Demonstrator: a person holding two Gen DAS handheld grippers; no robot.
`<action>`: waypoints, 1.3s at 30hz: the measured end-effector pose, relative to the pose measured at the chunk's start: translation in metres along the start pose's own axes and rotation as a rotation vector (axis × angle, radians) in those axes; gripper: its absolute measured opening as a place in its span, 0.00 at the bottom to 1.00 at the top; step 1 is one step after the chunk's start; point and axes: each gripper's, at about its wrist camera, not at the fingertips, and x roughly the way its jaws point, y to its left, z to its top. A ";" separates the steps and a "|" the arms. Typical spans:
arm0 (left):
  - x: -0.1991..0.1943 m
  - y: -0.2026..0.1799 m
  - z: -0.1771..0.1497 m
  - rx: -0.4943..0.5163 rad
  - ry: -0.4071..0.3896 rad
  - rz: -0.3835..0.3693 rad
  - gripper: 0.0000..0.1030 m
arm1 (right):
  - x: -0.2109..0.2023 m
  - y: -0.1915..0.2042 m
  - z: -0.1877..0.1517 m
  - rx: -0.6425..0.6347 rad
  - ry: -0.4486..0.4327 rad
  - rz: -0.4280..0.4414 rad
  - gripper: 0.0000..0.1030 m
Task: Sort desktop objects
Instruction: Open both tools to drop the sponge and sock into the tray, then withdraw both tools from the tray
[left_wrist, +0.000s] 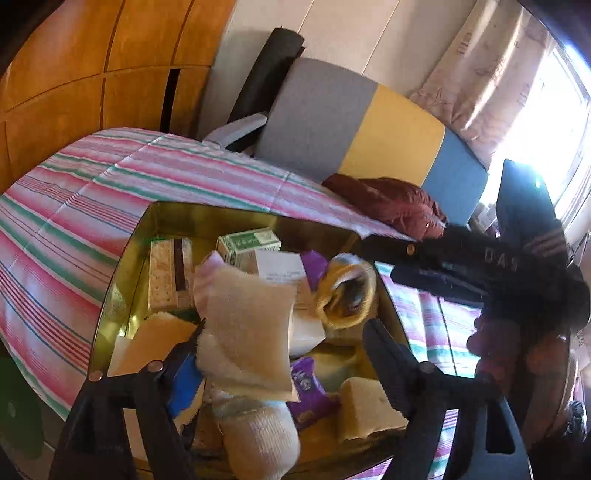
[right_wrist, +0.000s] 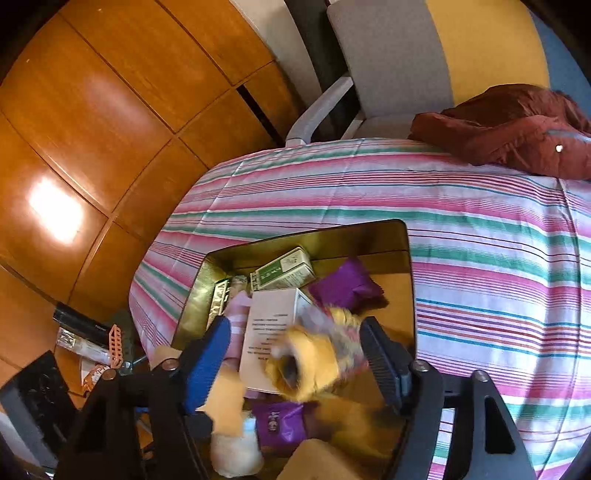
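Cream sock (left_wrist: 247, 325) upright, lengthwise vertical

Home room: wooden wardrobe (right_wrist: 92, 122), curtained window (left_wrist: 546, 122), striped tablecloth (right_wrist: 480, 229), cushioned chair (left_wrist: 369, 125)

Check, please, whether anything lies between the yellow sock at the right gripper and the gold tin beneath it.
Nothing bars the way into the gold tin. The yellow sock sits between the fingers of the open right gripper, above a white printed box and a purple packet, so it would likely land on those.
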 end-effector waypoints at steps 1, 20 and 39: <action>-0.002 0.000 0.001 0.000 -0.008 0.010 0.79 | -0.002 -0.001 -0.001 0.000 -0.005 -0.006 0.74; -0.068 -0.018 0.004 0.080 -0.179 0.298 0.79 | -0.048 0.023 -0.074 -0.143 -0.141 -0.265 0.88; -0.080 -0.040 -0.016 0.135 -0.210 0.412 0.62 | -0.057 0.035 -0.118 -0.234 -0.159 -0.362 0.89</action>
